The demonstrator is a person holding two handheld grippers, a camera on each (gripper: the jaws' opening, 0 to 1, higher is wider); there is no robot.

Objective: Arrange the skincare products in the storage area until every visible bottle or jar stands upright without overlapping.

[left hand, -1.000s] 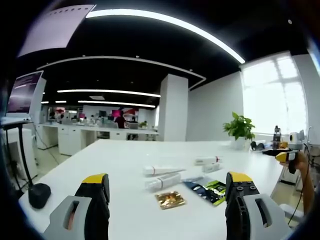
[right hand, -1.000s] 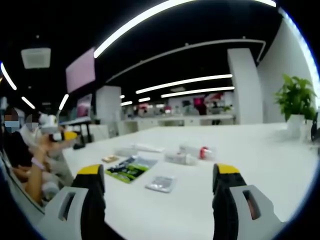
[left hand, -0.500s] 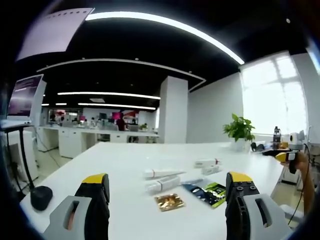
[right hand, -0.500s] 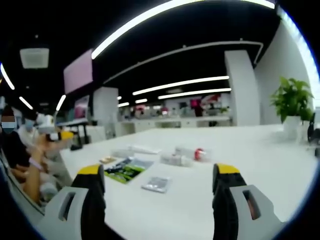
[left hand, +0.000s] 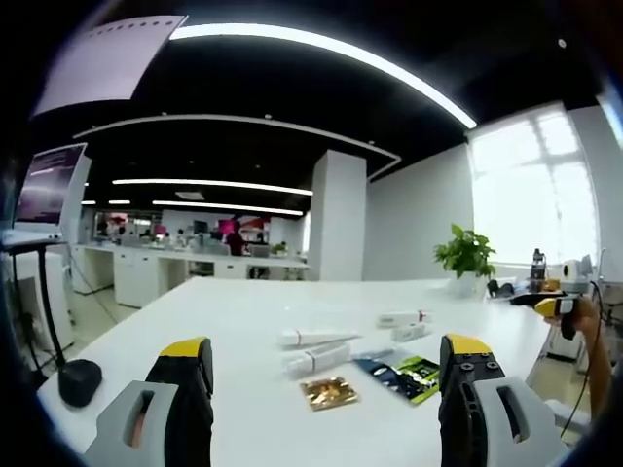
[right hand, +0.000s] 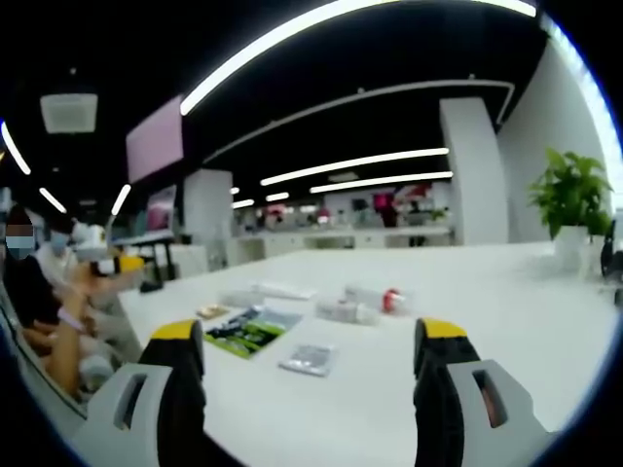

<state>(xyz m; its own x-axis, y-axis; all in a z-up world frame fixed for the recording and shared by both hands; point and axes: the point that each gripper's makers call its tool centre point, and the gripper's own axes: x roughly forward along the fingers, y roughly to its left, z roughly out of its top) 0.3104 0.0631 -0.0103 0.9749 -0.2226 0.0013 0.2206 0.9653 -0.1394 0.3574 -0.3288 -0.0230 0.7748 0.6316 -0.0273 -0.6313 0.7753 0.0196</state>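
Both tools, left and right, hover spread wide and empty above the white counter, where the light, slick-looking tubes lie flat mid-counter among soft sachets, probably best pinched across the stiff cap end.

A long white table stretches across an open office, with a potted green plant at its far right corner by a bright window. A black stand base sits on the table's left edge below a monitor, and curved strip lights cross the dark ceiling.
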